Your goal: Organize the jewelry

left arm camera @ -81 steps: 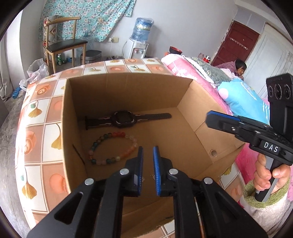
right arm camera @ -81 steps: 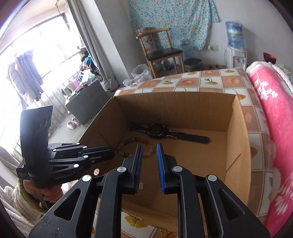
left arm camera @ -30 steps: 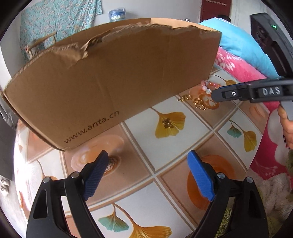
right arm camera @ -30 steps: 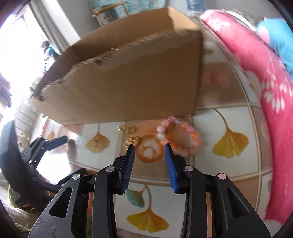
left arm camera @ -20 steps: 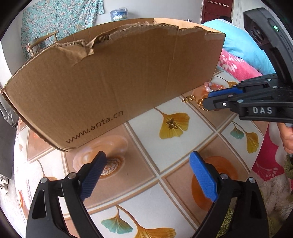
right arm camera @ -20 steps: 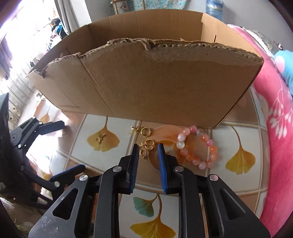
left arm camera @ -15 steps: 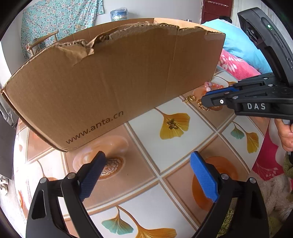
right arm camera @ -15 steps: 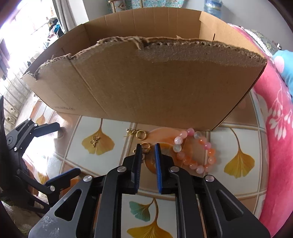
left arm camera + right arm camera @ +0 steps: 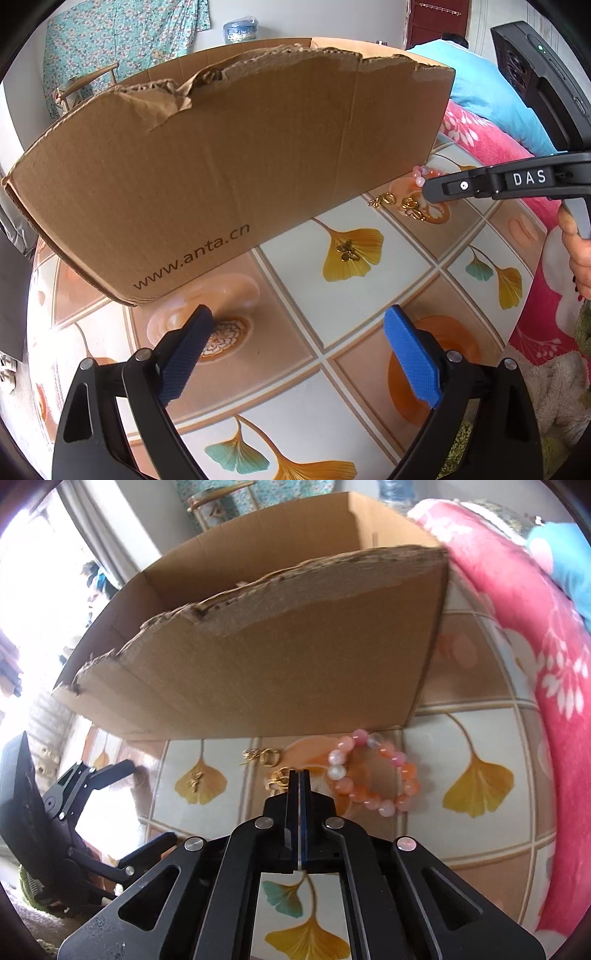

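The right gripper (image 9: 299, 773), jaws pressed together, has its tip at the gold earring (image 9: 277, 778), just left; left gripper (image 9: 295, 347) spread, farther.

Both grippers, left (image 9: 297, 354) and right (image 9: 299, 775), have black plastic frames with silver screws and blue ribbed pads; the right one's side reads "DAS" in white.

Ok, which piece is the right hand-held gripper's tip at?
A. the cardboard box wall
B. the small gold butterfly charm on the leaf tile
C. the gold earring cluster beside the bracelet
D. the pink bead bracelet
C: the right hand-held gripper has its jaws closed together right at the gold earring cluster, with the pink bead bracelet off to its side.
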`<move>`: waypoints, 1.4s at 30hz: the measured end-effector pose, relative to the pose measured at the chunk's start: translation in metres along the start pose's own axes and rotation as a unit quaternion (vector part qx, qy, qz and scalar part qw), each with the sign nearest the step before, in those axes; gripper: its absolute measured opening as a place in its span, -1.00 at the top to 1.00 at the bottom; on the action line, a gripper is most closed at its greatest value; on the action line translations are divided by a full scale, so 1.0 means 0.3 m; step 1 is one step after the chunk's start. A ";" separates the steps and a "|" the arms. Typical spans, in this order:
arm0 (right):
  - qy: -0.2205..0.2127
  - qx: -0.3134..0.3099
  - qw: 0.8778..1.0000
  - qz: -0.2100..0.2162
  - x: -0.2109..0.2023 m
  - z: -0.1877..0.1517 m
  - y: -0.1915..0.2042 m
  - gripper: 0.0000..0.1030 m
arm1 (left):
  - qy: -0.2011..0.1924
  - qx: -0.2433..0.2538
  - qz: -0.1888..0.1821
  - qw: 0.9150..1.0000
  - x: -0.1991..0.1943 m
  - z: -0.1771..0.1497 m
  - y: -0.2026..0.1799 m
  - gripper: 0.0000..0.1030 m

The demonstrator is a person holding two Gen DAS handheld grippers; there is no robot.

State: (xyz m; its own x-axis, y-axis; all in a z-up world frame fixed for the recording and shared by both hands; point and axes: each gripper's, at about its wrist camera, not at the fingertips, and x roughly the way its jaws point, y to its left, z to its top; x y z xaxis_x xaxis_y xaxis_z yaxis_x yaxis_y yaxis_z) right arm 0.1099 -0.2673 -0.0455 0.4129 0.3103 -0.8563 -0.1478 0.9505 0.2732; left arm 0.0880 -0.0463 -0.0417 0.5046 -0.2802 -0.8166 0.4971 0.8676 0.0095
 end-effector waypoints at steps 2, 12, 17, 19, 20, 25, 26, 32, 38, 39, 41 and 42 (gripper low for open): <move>0.006 -0.017 1.000 -0.004 0.008 0.003 0.025 0.65 | 0.000 0.000 0.000 1.000 0.000 -0.001 0.001 -0.78; 0.021 -0.086 0.994 -0.058 0.043 -0.042 0.141 0.90 | -0.003 -0.004 0.003 1.000 -0.008 -0.011 0.004 -0.78; 0.030 -0.096 0.994 -0.053 0.036 -0.070 0.164 0.91 | -0.003 -0.004 0.003 1.000 -0.004 -0.012 0.001 -0.79; 0.029 -0.095 0.994 -0.050 0.054 -0.094 0.182 0.91 | -0.004 -0.003 0.003 1.000 -0.004 -0.011 0.001 -0.79; 0.025 -0.092 0.994 -0.052 0.044 -0.083 0.165 0.91 | -0.004 -0.004 0.003 1.000 -0.005 -0.012 0.001 -0.79; 0.008 -0.043 0.998 -0.036 0.019 -0.065 0.097 1.00 | -0.005 -0.006 0.005 1.000 -0.005 -0.012 0.001 -0.79; 0.002 -0.040 0.999 -0.033 0.013 -0.051 0.092 1.00 | -0.005 -0.006 0.005 1.000 -0.006 -0.013 0.001 -0.79; -0.007 -0.034 0.999 -0.023 -0.028 -0.034 0.060 1.00 | -0.006 -0.006 0.005 1.000 -0.004 -0.015 -0.002 -0.79; 0.001 -0.063 0.997 -0.035 -0.001 -0.068 0.076 0.95 | -0.005 -0.007 0.006 1.000 -0.005 -0.018 0.000 -0.80; 0.000 -0.068 0.997 -0.039 0.000 -0.063 0.077 0.89 | -0.005 -0.007 0.006 1.000 -0.004 -0.017 -0.001 -0.80; -0.005 -0.072 0.996 -0.042 0.004 -0.057 0.086 0.61 | -0.005 -0.007 0.005 1.000 -0.004 -0.017 0.000 -0.80; -0.003 -0.077 0.996 -0.043 0.008 -0.053 0.087 0.60 | -0.005 -0.007 0.005 1.000 -0.004 -0.017 0.000 -0.80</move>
State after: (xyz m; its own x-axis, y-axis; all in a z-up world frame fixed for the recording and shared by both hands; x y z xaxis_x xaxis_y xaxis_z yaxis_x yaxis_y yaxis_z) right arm 0.0928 -0.2420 -0.0475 0.4355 0.2282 -0.8708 -0.2474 0.9604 0.1279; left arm 0.0838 -0.0439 -0.0436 0.5173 -0.2751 -0.8104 0.4822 0.8760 0.0105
